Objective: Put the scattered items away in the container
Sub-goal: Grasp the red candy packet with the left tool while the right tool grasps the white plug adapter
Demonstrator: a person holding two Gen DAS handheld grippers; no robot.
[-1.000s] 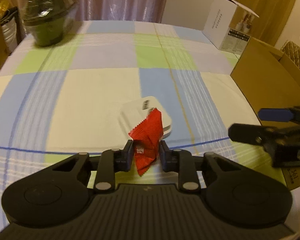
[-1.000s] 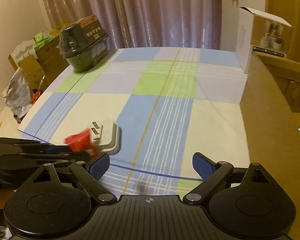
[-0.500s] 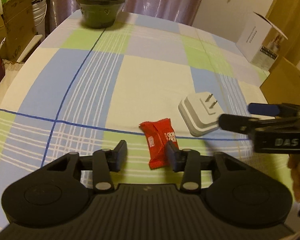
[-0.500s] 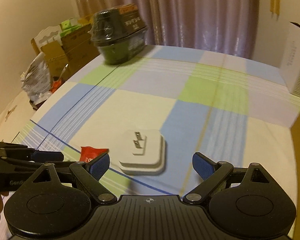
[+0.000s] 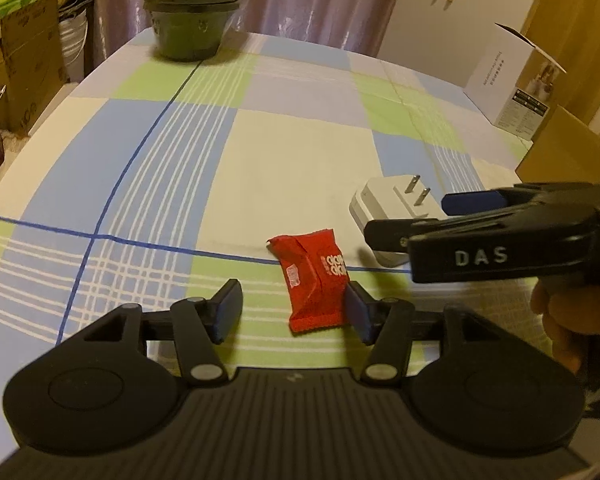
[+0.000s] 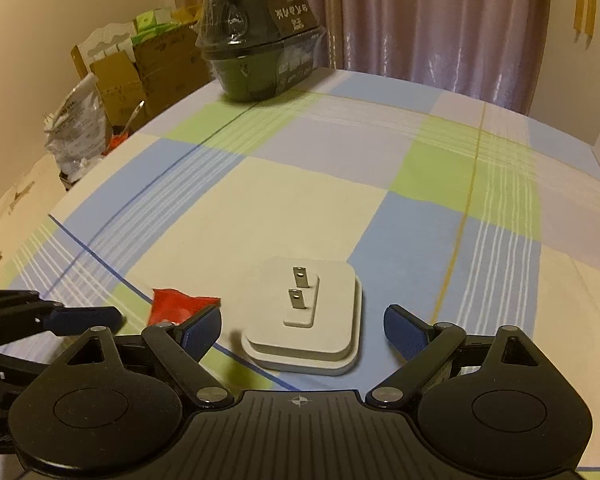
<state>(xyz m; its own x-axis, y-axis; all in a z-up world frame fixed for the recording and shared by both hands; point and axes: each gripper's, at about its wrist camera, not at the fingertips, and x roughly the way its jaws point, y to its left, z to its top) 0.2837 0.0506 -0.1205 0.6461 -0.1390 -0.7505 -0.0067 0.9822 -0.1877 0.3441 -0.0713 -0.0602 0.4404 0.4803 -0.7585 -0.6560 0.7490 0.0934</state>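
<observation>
Packet [image 5: 315, 280] lies half hidden between opening left fingers [image 5: 228, 308] (right fingers [image 6: 404, 332] closing around plug [image 6: 306, 318], not touching).

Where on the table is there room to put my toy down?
The wide bare stretch of tablecloth between the dark green tub and the white plug. It is crowded near the plug and red packet.

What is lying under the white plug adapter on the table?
The white plug adapter lies flat, prongs up, directly on the checked tablecloth. Nothing else shows at its edges; the cloth right beneath it is covered.
</observation>
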